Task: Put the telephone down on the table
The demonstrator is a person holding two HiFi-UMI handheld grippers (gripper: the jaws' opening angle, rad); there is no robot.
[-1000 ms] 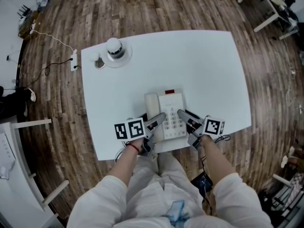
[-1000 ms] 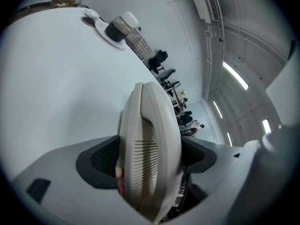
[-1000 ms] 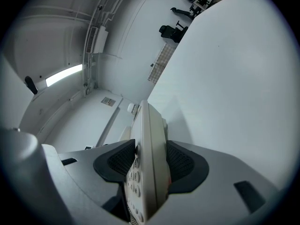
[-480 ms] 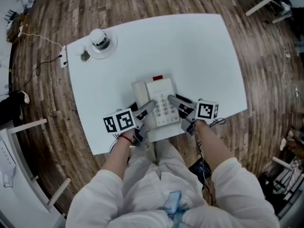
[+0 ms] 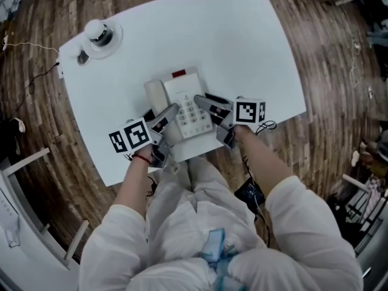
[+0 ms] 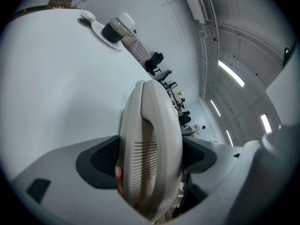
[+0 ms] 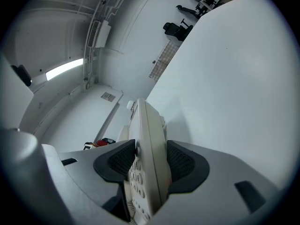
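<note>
Cream plastic desk telephone (image 5: 183,102), clamped at either side by left gripper (image 5: 168,116) and right gripper (image 5: 207,104), is judged mid-carry; level lowering onto white table (image 5: 236,41), then release, is required.

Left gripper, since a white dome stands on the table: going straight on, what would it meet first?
The left gripper is shut on the telephone, which fills its line. Past it, bare table; the white dome sits off left, probably missed.
</note>
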